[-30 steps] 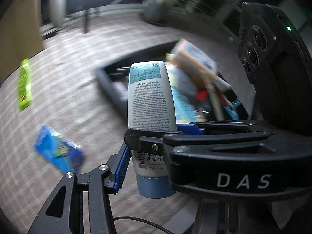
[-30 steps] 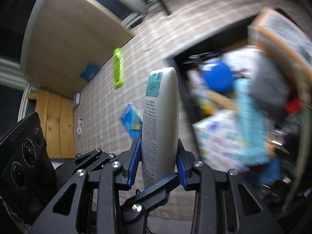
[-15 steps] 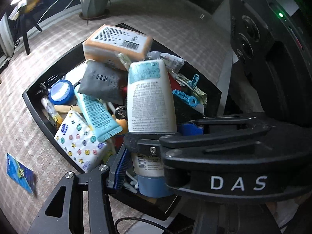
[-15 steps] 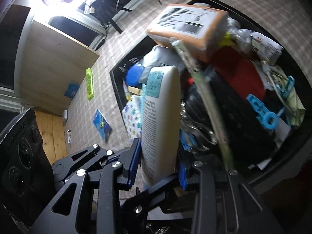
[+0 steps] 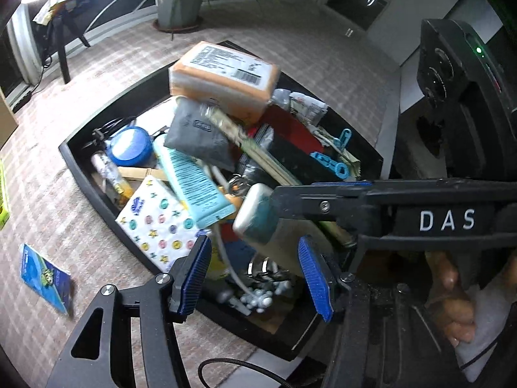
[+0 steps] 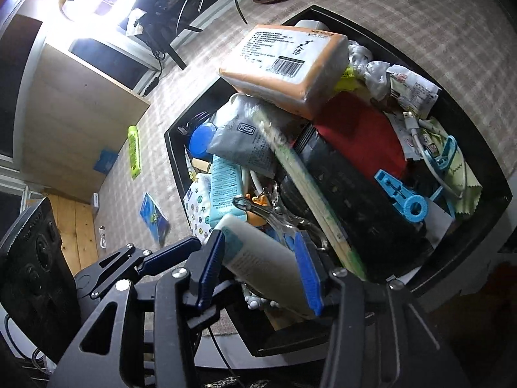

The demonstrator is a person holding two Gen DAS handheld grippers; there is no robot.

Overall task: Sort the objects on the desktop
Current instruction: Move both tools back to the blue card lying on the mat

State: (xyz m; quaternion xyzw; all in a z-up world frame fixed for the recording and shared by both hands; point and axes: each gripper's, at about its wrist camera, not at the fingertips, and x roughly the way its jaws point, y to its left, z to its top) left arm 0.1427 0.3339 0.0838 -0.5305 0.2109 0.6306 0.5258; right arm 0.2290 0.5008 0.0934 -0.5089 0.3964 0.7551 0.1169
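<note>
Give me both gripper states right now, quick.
Left gripper: open, holding nothing.
Right gripper: closed on the white lotion tube.

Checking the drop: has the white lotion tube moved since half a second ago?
Yes. The lotion tube has tipped from upright to leaning over the black tray, the right gripper holding it.

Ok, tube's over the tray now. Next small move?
Probably open the right gripper and let the tube drop. It hangs tilted above the tray's near corner, the left gripper stands wide open and clear of it, and only the right pads flank it. The tray is piled high, so a short drop should do.
</note>
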